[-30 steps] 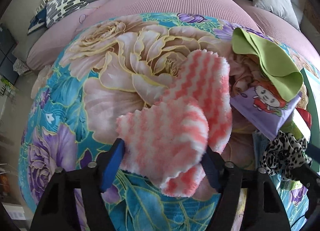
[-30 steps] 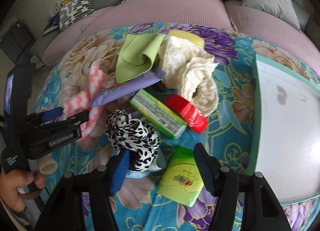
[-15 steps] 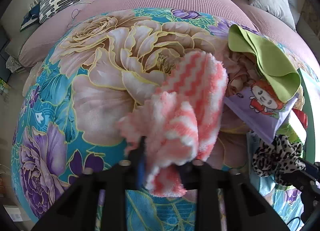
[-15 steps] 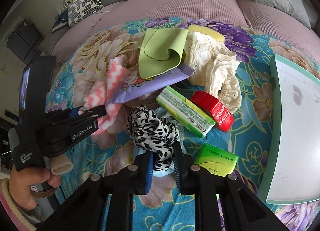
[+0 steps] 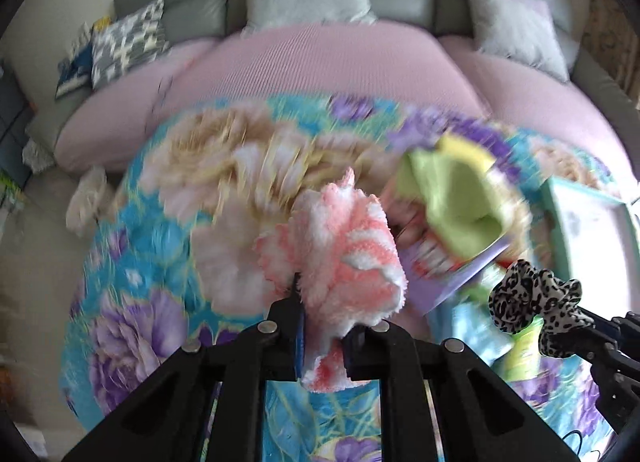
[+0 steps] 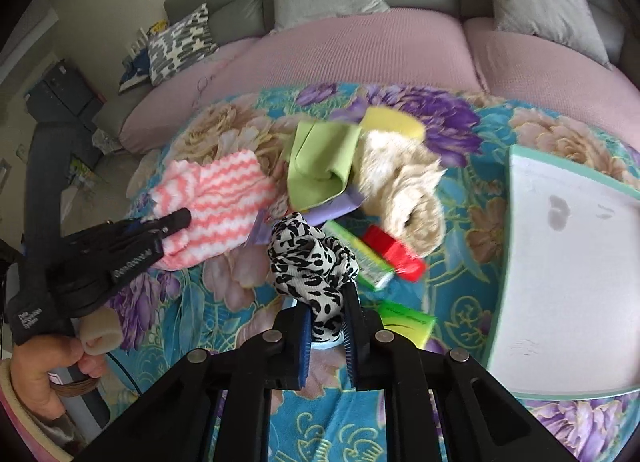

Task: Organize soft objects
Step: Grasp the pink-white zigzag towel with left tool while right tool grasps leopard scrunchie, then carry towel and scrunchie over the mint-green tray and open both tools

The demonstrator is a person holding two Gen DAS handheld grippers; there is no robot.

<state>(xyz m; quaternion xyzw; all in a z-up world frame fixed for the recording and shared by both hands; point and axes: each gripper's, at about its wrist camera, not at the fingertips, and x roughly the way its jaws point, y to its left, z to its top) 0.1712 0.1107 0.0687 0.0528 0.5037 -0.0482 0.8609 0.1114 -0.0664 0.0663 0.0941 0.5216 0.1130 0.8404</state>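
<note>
Left tongs have just been closing and now pinch the fluffy pink-and-white striped cloth, which bunches up between the jaws, above the flowered blanket! Right tongs have just been closing too and clamp the black-and-white spotted scrunchie, which stands up just ahead of the pads. Beyond those tongs lie the green cloth, a cream lace bundle and a red roll, with the white tray off to their right.
</note>
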